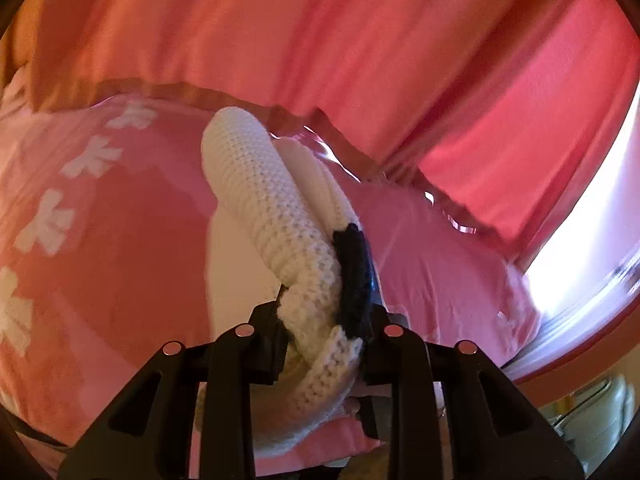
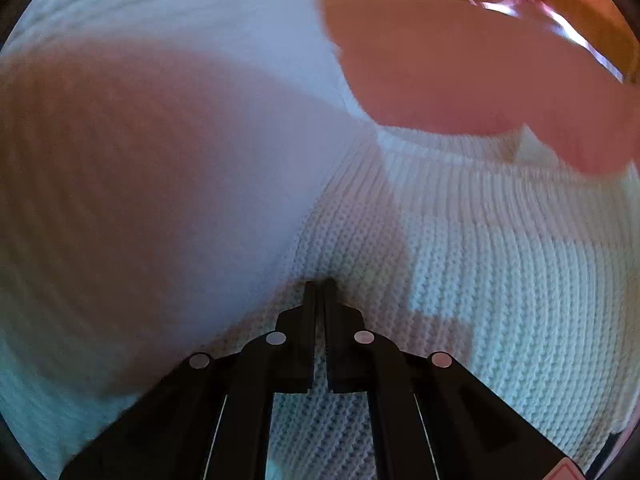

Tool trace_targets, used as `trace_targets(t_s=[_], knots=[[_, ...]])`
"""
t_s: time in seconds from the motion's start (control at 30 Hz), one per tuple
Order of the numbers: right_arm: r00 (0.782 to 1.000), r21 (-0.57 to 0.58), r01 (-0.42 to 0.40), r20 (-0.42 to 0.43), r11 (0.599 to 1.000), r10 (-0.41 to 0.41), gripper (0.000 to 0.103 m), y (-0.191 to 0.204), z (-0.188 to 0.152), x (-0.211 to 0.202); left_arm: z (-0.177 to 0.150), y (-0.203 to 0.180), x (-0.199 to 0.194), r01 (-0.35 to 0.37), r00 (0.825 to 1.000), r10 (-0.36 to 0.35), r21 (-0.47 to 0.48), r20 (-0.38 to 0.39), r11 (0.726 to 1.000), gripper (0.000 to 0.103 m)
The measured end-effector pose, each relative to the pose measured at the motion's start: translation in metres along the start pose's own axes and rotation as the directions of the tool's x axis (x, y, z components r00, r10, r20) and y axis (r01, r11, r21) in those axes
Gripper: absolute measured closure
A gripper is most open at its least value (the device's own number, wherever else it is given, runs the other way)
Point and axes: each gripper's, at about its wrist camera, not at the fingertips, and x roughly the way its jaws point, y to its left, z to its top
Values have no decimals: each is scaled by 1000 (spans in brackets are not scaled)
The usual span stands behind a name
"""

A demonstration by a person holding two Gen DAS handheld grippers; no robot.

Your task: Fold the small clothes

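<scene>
Pink bedding [image 1: 132, 240] with white flowers spreads under red curtains [image 1: 400, 60] at twelve o'clock. My left gripper [image 1: 324, 332] pinches the white knit sweater [image 1: 276, 208], lifting its black-trimmed fold. My right gripper [image 2: 319, 292] is pressed together over the sweater's body, holding nothing.

The white sweater [image 1: 276, 216] is chunky ribbed knit, matt; the pink bedsheet [image 1: 120, 240], lower left, looks like smooth cloth.

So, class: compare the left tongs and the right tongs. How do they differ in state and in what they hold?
The left tongs are clamped on a rolled fold of white knit garment with a dark trim; the right tongs are shut with nothing seen between them. The left lifts fabric off the pink bedcover; the right points down at flat knit. Both are black.
</scene>
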Motion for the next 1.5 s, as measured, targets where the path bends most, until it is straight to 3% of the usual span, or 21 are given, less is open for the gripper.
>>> trace_targets(t_s=[0.07,0.17,0.2,0.3,0.37,0.43,0.5,0.57,0.63,0.8,1.0,1.07,1.1,1.13,1.17,1.23,1.3,1.33,1.4,1.43,1.5], knots=[[1000,62,10,-3,998,-9,100,-19,-5,-23,-3,-24,21,-41,999,42,44,-6,998,77],[982,86,171,64,981,-177,86,-49,-21,-73,-11,-52,46,-91,995,94,98,-25,991,77],[976,108,193,83,975,-202,80,-60,-27,-86,-14,-57,56,-89,995,94,100,-42,991,76],[959,228,209,143,951,-245,76,-103,-53,-129,-31,-66,89,-104,988,116,114,-104,988,70],[958,287,159,186,945,-218,74,-121,-68,-147,-49,-70,107,-105,983,125,140,-137,985,61],[962,296,106,210,949,-173,64,-129,-77,-157,-66,-70,110,-72,981,96,147,-166,987,53],[967,283,57,224,957,-124,55,-132,-85,-162,-81,-69,100,-57,981,89,178,-174,982,37],[973,259,9,222,966,-69,51,-127,-85,-162,-92,-62,83,-80,983,113,212,-147,974,33],[976,233,-2,213,973,-49,45,-115,-85,-155,-100,-53,65,-110,984,139,232,-115,967,32],[990,205,-71,134,976,44,44,-85,-90,-115,-122,-22,41,-141,981,166,218,-102,966,26],[998,215,-19,55,976,7,39,-75,-82,-79,-151,0,49,-173,971,204,225,-123,959,25],[998,218,-20,69,976,5,55,-74,-82,-77,-157,5,56,-194,967,227,252,-112,948,25],[997,216,-34,80,976,17,79,-74,-82,-78,-159,7,58,-207,965,242,264,-104,942,25],[994,229,-60,97,972,39,88,-75,-82,-81,-161,9,60,-225,961,260,276,-98,934,26],[990,237,-93,125,967,65,89,-74,-81,-87,-162,12,63,-247,954,284,279,-98,928,26],[974,205,-139,207,969,96,90,-69,-76,-111,-162,17,62,-235,957,270,261,-108,936,26],[940,147,-201,308,968,149,90,-64,-76,-148,-161,20,57,-219,962,251,248,-105,944,26],[934,130,-192,329,973,140,90,-65,-77,-158,-161,20,57,-226,961,257,253,-99,941,26],[962,143,-14,273,990,-26,89,-78,-79,-149,-161,21,59,-250,954,284,269,-93,930,26],[980,194,56,176,979,-91,88,-95,-82,-126,-161,22,62,-263,950,298,274,-93,925,26],[990,252,81,89,964,-107,86,-111,-87,-98,-164,23,66,-277,945,313,276,-96,920,26]])
